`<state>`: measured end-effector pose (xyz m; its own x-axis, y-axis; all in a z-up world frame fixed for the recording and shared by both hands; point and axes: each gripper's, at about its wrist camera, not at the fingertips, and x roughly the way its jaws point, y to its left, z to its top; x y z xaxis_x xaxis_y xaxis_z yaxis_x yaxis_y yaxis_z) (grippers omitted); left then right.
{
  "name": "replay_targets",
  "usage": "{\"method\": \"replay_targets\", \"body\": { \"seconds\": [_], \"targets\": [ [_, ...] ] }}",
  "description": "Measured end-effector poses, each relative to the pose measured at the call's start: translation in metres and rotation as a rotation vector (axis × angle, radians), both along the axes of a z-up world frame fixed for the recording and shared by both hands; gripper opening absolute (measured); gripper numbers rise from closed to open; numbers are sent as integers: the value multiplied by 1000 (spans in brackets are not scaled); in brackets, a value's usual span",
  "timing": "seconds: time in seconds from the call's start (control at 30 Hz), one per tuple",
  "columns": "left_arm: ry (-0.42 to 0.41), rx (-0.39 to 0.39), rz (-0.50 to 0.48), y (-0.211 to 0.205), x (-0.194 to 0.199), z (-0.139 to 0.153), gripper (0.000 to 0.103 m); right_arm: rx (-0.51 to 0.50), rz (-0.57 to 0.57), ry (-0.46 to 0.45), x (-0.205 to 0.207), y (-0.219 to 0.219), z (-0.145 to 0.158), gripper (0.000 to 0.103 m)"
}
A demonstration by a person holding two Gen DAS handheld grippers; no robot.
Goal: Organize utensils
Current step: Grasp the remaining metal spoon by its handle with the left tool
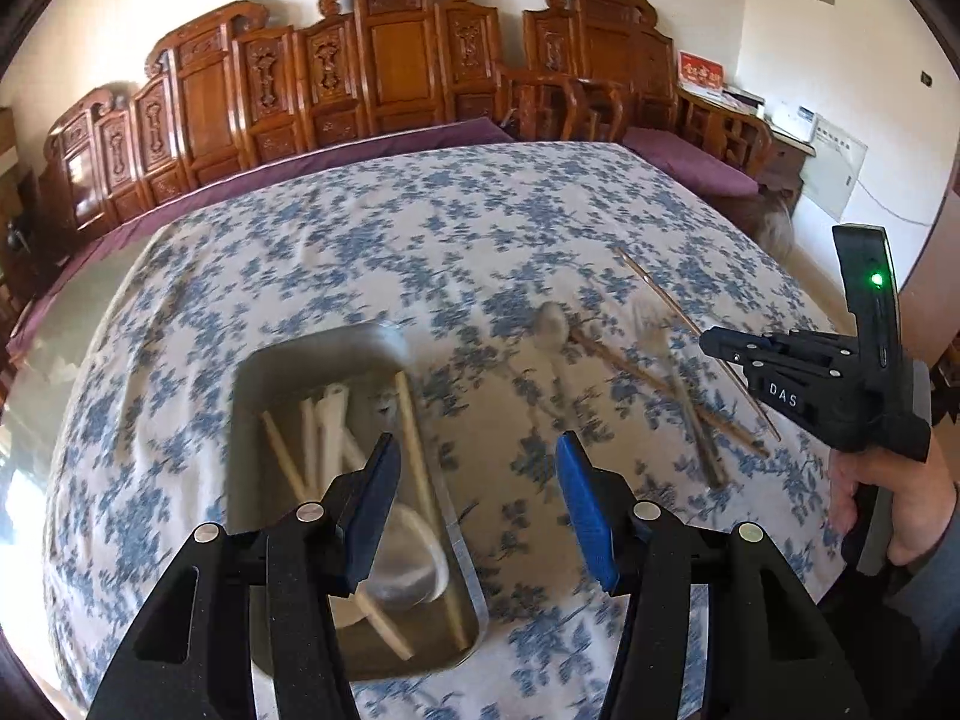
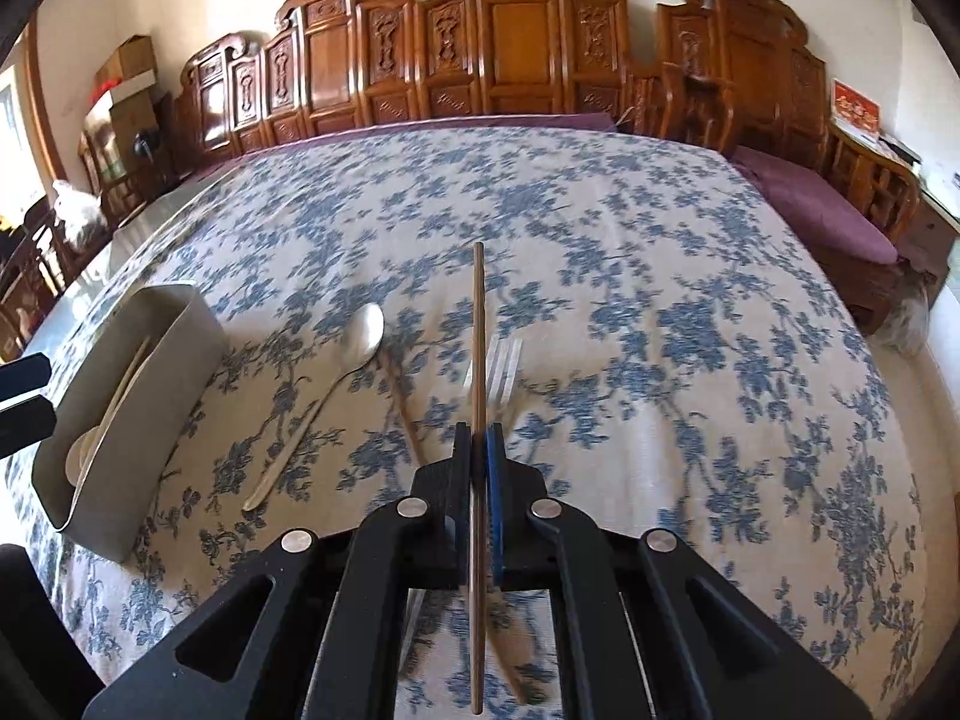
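A carved wooden bench [image 2: 510, 54] with purple cushions [image 2: 822, 210] fills the top of the frame along a cream wall [image 1: 840, 48]; cardboard boxes [image 2: 126, 78] sit upper left.

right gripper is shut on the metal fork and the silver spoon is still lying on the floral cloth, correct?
Not quite. The right gripper is shut on a thin brown wooden chopstick, not the fork; the right wrist view shows the stick clamped between the fingers. The silver metal fork lies on the blue floral tablecloth beneath it, and the silver metal spoon lies there too.
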<state>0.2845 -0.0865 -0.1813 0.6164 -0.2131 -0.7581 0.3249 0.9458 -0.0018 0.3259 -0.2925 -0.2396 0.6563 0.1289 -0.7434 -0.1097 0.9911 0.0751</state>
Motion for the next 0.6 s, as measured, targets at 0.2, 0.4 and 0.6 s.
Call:
{"method": "replay_targets", "body": {
  "seconds": [0.2,0.4,0.6],
  "targets": [
    [59,-6,-29,-32,33,-11,48,23,-17,-2,-1,-15,-1,6],
    [133,37,-34,-64,71,-35,48,80,-20,14,0,-27,-5,6],
    [231,75,-20,-83,104,-66,43,132,-22,12,1,-31,-4,6]
  ]
}}
